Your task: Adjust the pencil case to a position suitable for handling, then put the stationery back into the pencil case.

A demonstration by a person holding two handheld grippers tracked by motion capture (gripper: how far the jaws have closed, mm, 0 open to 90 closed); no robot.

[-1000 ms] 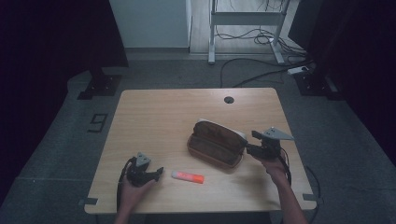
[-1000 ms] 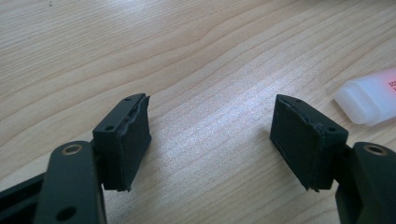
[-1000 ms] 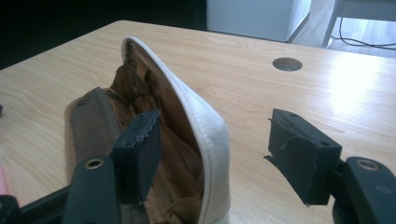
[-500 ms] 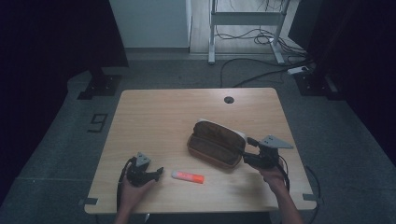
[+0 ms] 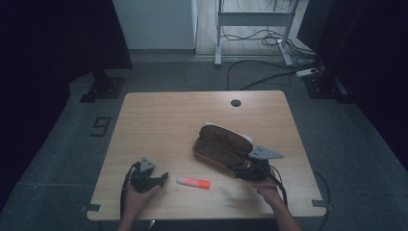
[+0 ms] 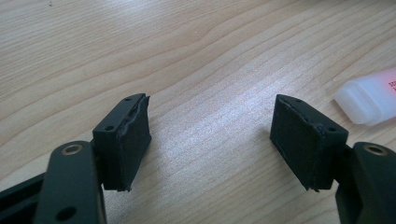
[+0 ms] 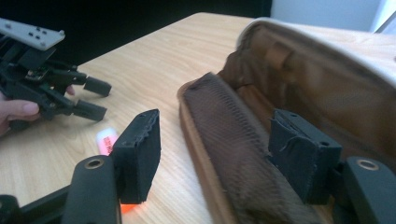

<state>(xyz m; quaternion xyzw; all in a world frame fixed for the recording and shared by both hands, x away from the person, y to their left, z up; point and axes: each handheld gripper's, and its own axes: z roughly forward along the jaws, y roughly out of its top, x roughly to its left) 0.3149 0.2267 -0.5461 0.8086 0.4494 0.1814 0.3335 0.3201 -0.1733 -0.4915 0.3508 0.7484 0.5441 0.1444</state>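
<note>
On the wooden table [image 5: 159,120] the open brown pouch [image 5: 222,144] lies slantwise, its near rim between the wide, empty jaws of my right gripper [image 7: 215,140]. The glue stick [image 5: 193,182] lies lengthwise just right of my left gripper [image 6: 219,135], also agape and empty, the nearer one.

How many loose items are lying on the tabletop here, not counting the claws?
2. A brown pencil case lies open right of centre, at the right claw. A glue stick lies near the front edge, between the claws. Anything inside the case stays hidden.
</note>
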